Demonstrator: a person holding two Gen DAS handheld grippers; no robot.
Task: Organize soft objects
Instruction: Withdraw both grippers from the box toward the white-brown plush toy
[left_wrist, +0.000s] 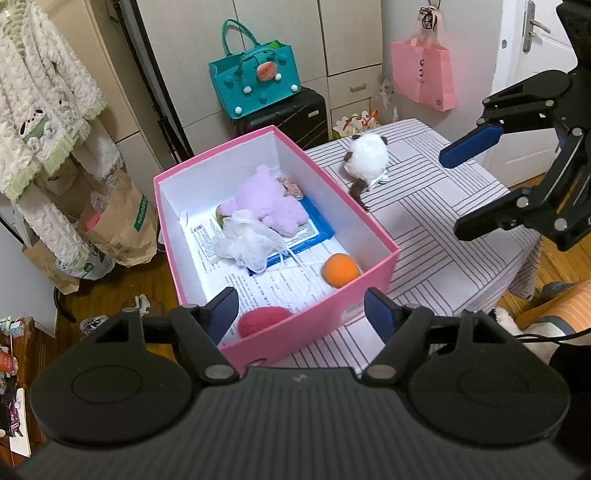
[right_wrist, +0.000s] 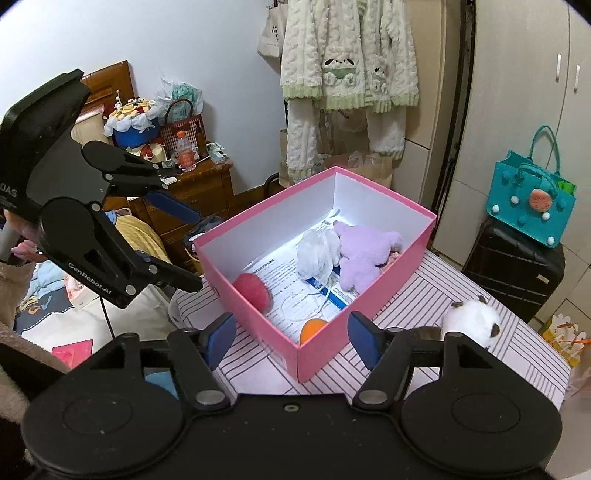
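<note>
I have both tongs raised over the table, which wears a pale cloth with dark stripes and spreads out below and ahead of them. The pink box stands open on the cloth, just ahead of my left gripper, whose blue-padded jaws stand apart with nothing between them; through their gap I see the box's near wall. My right gripper is likewise parted and empty, and the near corner of the box sits between its fingertips in its own camera. From the left camera that right gripper hangs off to the right of the box, above the cloth, touching nothing.

Inside the box, on printed paper lining the bottom, the purple plush toy lies toward the far end, farthest from both tongs. The white mesh pouch rests against its near side, touching it. The red felt ball lies in the corner closest to my left tongs, and the orange felt ball sits by the box wall on the right gripper's side.

Outside the box, the white plush animal with dark ears lies on the cloth, beyond the right tongs and near the box's long wall.
</note>
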